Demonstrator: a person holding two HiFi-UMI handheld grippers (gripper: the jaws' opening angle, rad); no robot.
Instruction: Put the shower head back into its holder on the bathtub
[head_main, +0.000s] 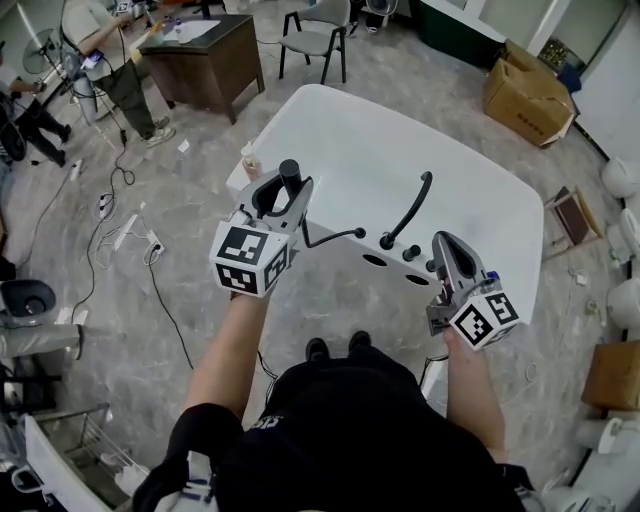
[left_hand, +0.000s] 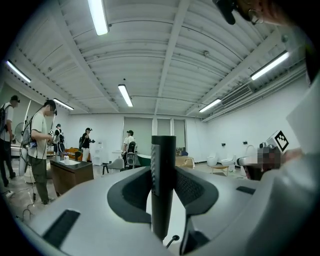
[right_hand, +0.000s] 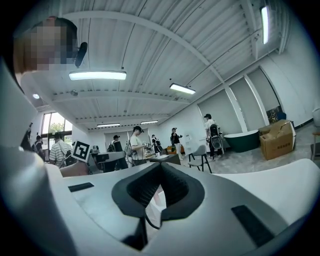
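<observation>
Nearest the person, at the near rim of the bathtub (head_main: 480, 200), the left gripper (head_main: 283, 196) pinches the black shower head (head_main: 290, 172). Its two jaws press on either side of the stick-shaped handle and hold it upright, a grip that should let the handle go down end-first into a socket. The shower head is therefore off the bathtub, held above its near left corner and not yet seated.

The hose (head_main: 335, 238) sags from the handle to the bathtub's near rim, so how far the head can travel is probably limited.

The right gripper (head_main: 445, 242) hangs over the right end of that same rim. Its jaw tips are pressed together on nothing, and it looks ready to steady the hose or guide the head.

Between the two grippers, two dark oval openings (head_main: 375, 260) lie along the near rim. One of them is probably the holder, though I cannot tell which.

Just behind the openings stands a row of black knobs (head_main: 410, 252), and the curved black spout (head_main: 415, 205) leans inward over the basin.

Beyond the bathtub's far left corner stand a dark bench (head_main: 205, 55) and a chair (head_main: 318, 35), both well apart from the work.
</observation>
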